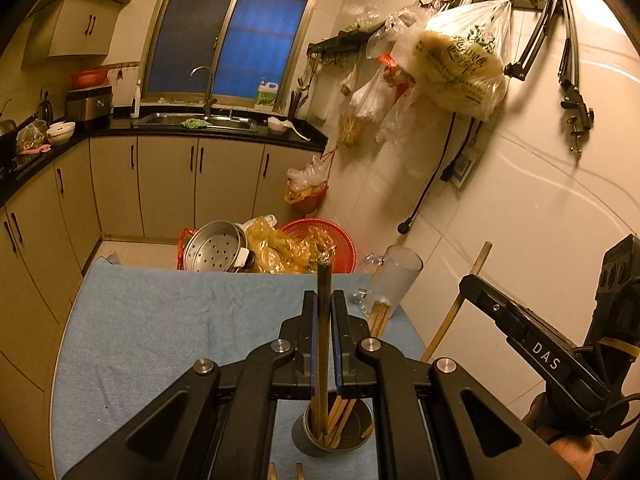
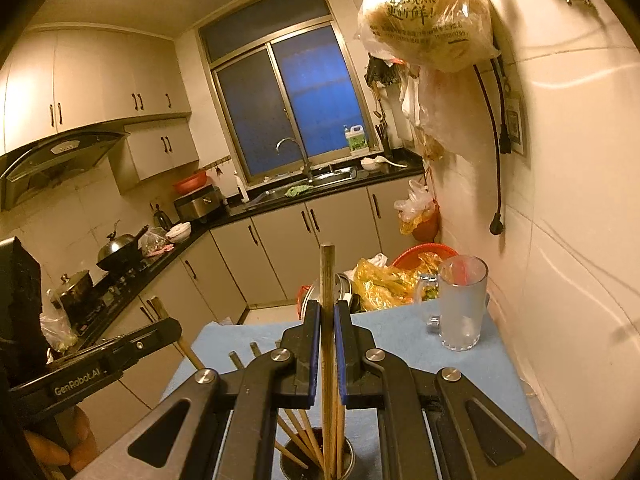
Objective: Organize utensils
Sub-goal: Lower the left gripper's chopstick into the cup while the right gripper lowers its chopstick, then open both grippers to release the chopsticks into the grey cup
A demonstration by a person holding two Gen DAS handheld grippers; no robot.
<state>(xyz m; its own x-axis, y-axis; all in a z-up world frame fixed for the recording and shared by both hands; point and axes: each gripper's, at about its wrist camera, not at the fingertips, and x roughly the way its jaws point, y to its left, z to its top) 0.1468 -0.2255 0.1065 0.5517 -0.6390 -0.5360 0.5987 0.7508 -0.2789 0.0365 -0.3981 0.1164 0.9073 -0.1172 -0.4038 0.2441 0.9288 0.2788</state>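
White capitals reading "DAS" are showing on the black body of the right gripper [image 1: 472, 286] as the left wrist camera is seeing it. White lettering reading "GenRobot.AI" is showing along the black side of the left gripper [image 2: 168, 326] in the right wrist view. The hanging plastic bag [image 2: 430, 16] is carrying dark green Chinese print, with large characters that seem to be ending in "更新鲜!"; the smaller lines beneath them are coming out too blurred to read. In the left wrist view that plastic bag [image 1: 464, 60] is showing the same print, unreadable there.
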